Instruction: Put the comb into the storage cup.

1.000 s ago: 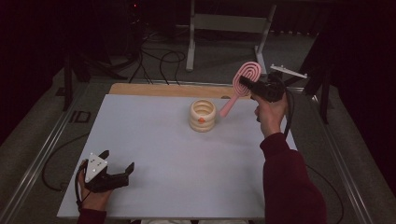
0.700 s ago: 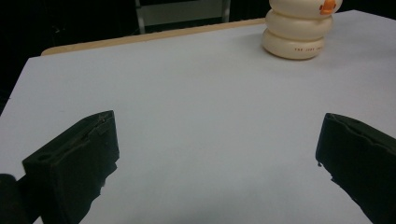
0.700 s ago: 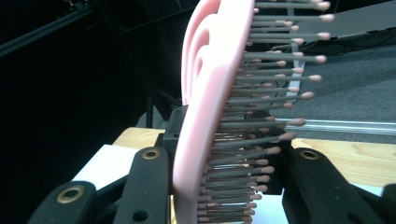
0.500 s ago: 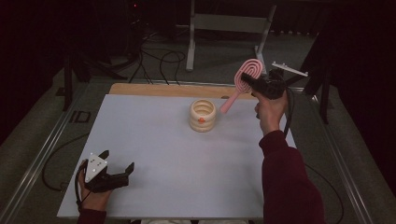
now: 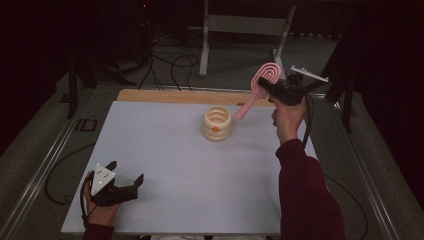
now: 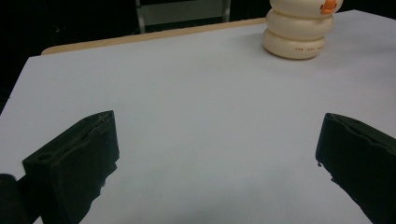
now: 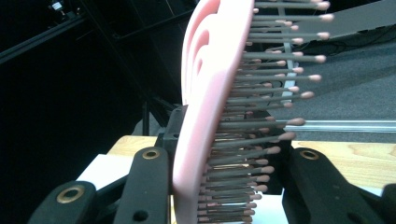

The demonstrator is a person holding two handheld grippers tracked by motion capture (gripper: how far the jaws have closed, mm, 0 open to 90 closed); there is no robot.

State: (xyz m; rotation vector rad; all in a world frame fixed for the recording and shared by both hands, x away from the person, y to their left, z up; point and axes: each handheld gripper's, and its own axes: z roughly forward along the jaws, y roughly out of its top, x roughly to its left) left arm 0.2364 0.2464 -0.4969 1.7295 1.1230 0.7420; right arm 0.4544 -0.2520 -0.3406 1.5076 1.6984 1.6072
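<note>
Above the table's (image 5: pixel 165 150) far right: right gripper (image 5: pixel 267 88) clamping pink hairbrush (image 5: pixel 260 89), handle seemingly angled toward cream holder (image 5: pixel 217 123). Near-left: left gripper (image 5: pixel 127 182) resting, jaws wide.

We see a dim room with light falling from above onto the white table (image 5: pixel 190 165), which glows softly without glare. Surroundings sink into near-black. The pink brush (image 7: pixel 210 93) looms close and slightly soft; shadows stay faint and diffuse.
</note>
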